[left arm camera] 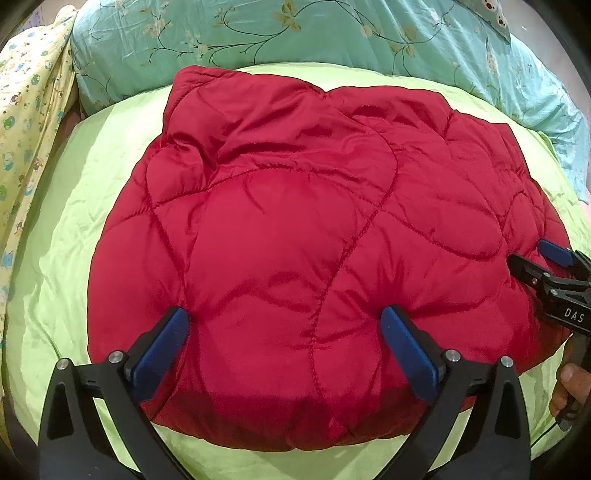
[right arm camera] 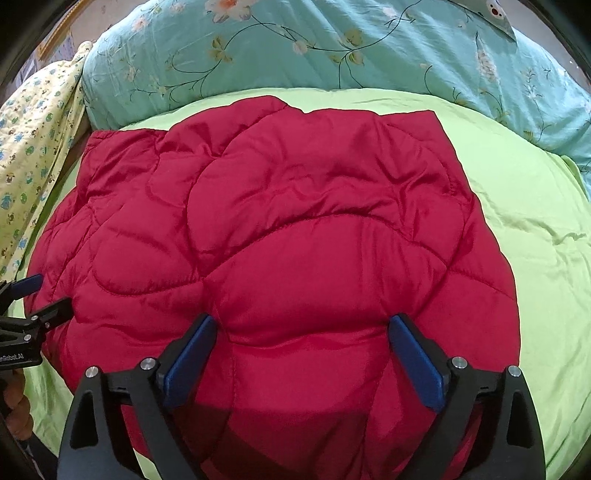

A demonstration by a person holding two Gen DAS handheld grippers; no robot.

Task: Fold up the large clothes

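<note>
While a lime-green sheet (left arm camera: 66, 236) covers the bed from edge to edge, a teal floral quilt (left arm camera: 295, 40) is bunched along its far side, and a pale yellow cloth printed with small cartoon animals (left arm camera: 26, 122) hangs at the far left. On the middle of the sheet lies the garment at hand, a red quilted puffer jacket (left arm camera: 295, 229), folded into a thick, roughly square bundle with curved stitch lines running across its puffed panels; its far edge is straight at the right and rumpled at the left, and its near edge bulges toward the person. A corner of another cloth with a cartoon face (right arm camera: 495, 14) shows at the far right above the quilt. The left gripper (left arm camera: 284, 332) hovers over the near left part of the jacket, its blue-padded fingers (left arm camera: 162, 343) spread wide and closing on nothing, the red fabric swelling up between them. The right gripper (right arm camera: 303, 343) is poised likewise over the near right part, its blue pads (right arm camera: 417, 362) wide apart and empty. Each tool shows at the edge of the other's view, black-framed with blue tips just beside the jacket's side. The person's fingers (left arm camera: 565, 384) wrapped round the right handle are partly visible at the frame's edge.
</note>
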